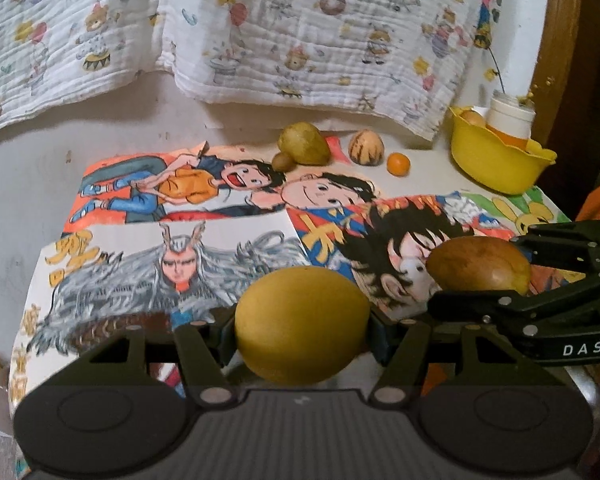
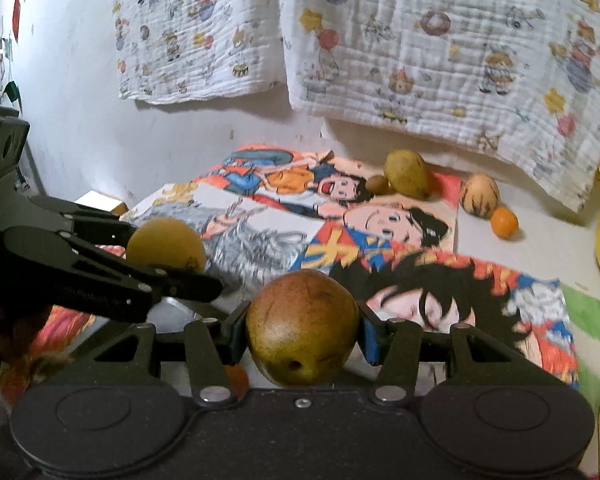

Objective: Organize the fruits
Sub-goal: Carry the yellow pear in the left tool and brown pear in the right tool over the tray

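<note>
Fruits are filling both grippers. The left gripper (image 1: 302,326) is pinching a round yellow fruit (image 1: 302,324) between its pads, and in the right wrist view that same fruit (image 2: 166,245) is showing at nine o'clock. The right gripper (image 2: 302,328) is clamping a brownish-green pear-like fruit (image 2: 302,326), which is appearing at three o'clock in the left view (image 1: 478,265). Both are hanging above the cartoon drawings (image 1: 204,248) covering the table. At twelve o'clock, a green mango (image 1: 304,144) is lying against a small brown fruit (image 1: 283,161); just right of them a striped melon-like fruit (image 1: 366,147) and a small orange (image 1: 398,164) are sitting. A yellow bowl (image 1: 496,164) at two o'clock is holding a white jar (image 1: 510,118). A printed cloth (image 1: 260,28) is hanging behind.
</note>
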